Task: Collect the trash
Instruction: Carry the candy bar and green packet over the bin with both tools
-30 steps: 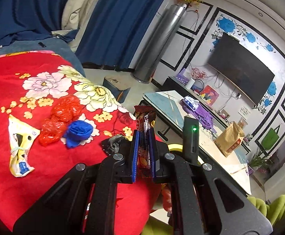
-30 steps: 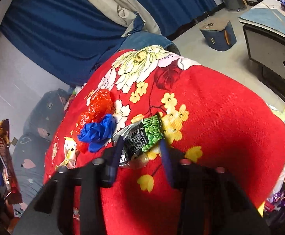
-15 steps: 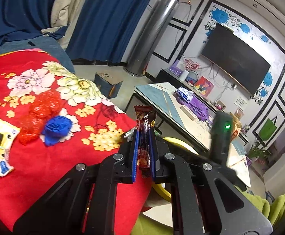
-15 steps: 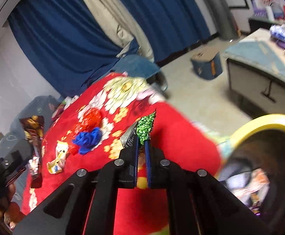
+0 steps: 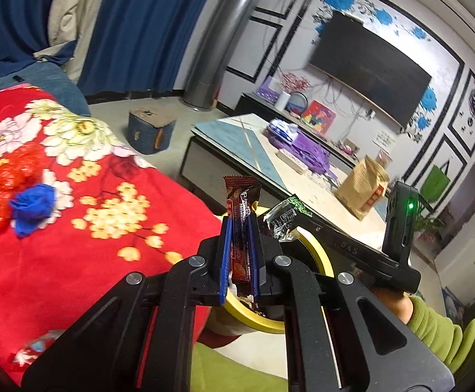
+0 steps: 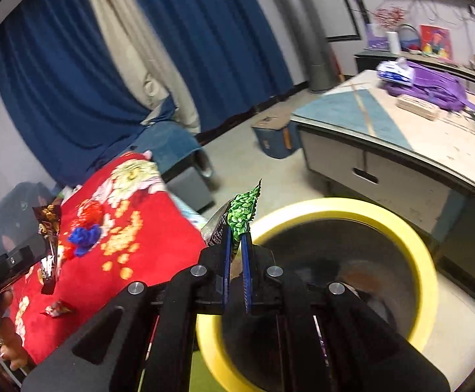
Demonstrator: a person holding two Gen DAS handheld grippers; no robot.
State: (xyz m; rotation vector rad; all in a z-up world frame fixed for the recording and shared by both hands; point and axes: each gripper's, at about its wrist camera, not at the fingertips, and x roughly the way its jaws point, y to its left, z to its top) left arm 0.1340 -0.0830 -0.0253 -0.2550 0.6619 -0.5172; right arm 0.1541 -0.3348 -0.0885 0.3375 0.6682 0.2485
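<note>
A brown candy-bar wrapper [image 5: 241,225] stands upright, pinched between the blue pads of the left gripper [image 5: 239,254], its crimped top poking above the fingertips. At about two o'clock from it in the left wrist view, a green-and-silver wrapper [image 6: 242,219] is clamped in the right gripper [image 6: 235,261], its green printed end sticking up past the pads. Both grippers hover over the yellow-rimmed bin [image 6: 427,261], which sits on the floor just beside the edge of the red floral blanket [image 5: 57,254]; the bin's dark inside is blurred, and I cannot make out its contents clearly.

Out on the blanket, toward nine o'clock from the left gripper, a crumpled blue piece [image 5: 33,204] lies touching a wad of red plastic [image 5: 11,176]. A small red-and-white wrapper [image 6: 56,308] lies near the blanket's near edge in the right wrist view. Farther off, at one o'clock, a low table [image 5: 237,137] carries a purple bundle [image 5: 309,153] and a brown paper bag [image 5: 361,189], with dark blue curtains [image 6: 74,65] behind.
</note>
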